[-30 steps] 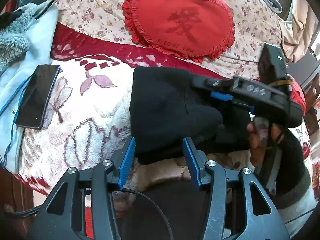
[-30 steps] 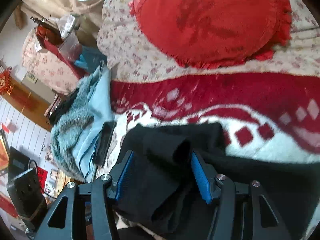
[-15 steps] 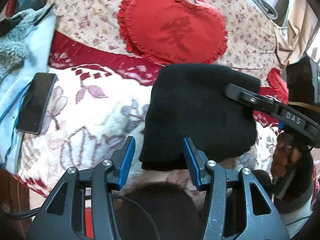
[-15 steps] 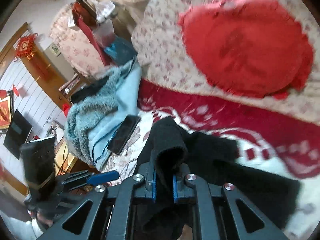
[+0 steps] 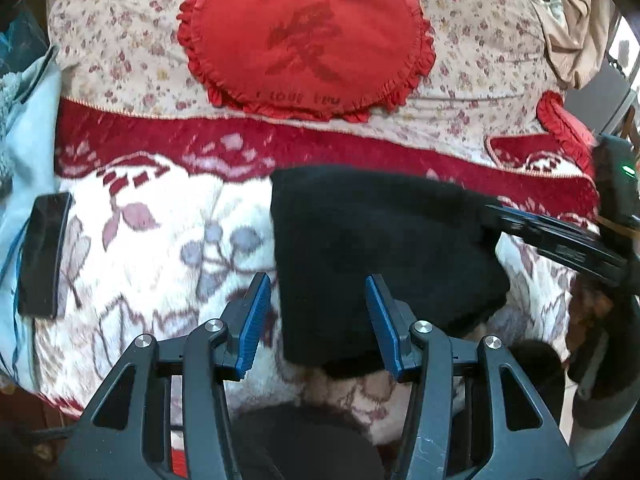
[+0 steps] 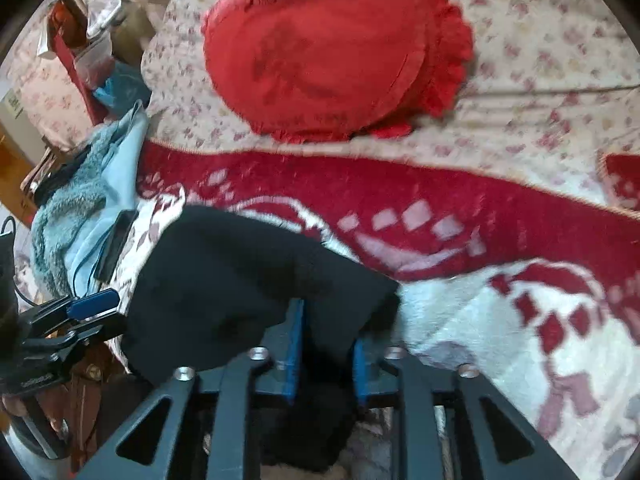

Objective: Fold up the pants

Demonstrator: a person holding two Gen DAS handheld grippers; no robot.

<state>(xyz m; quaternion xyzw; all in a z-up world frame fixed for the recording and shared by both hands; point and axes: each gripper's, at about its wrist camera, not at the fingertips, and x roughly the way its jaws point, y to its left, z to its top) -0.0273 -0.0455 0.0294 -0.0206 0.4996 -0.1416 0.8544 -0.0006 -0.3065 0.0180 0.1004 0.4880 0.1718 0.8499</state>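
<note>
Since a second ago the black pants (image 5: 380, 248) are shifted rightward into a compact bundle on the blanket (image 5: 168, 248); most folding seems done, tidying is judged left. Left gripper (image 5: 316, 316) is held open, its pads clear of the cloth; right gripper (image 6: 326, 344) is opening with pant fabric between its fingers.

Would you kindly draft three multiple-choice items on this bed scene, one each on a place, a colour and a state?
1. Where does the phone lie?
A. on the red heart cushion
B. at the blanket's left edge, by the light blue garment
C. on top of the pants

2. What colour are the pants?
A. black
B. light blue
C. red

3. How does the left hand-held gripper stand?
A. clamped on the phone
B. shut tight on nothing
C. open, with the pants' edge between its pads

Answers:
1 B, the dark slab lies beside the light blue garment.
2 A, the folded cloth is black against the blanket.
3 C, a gap shows beside each blue pad.
</note>
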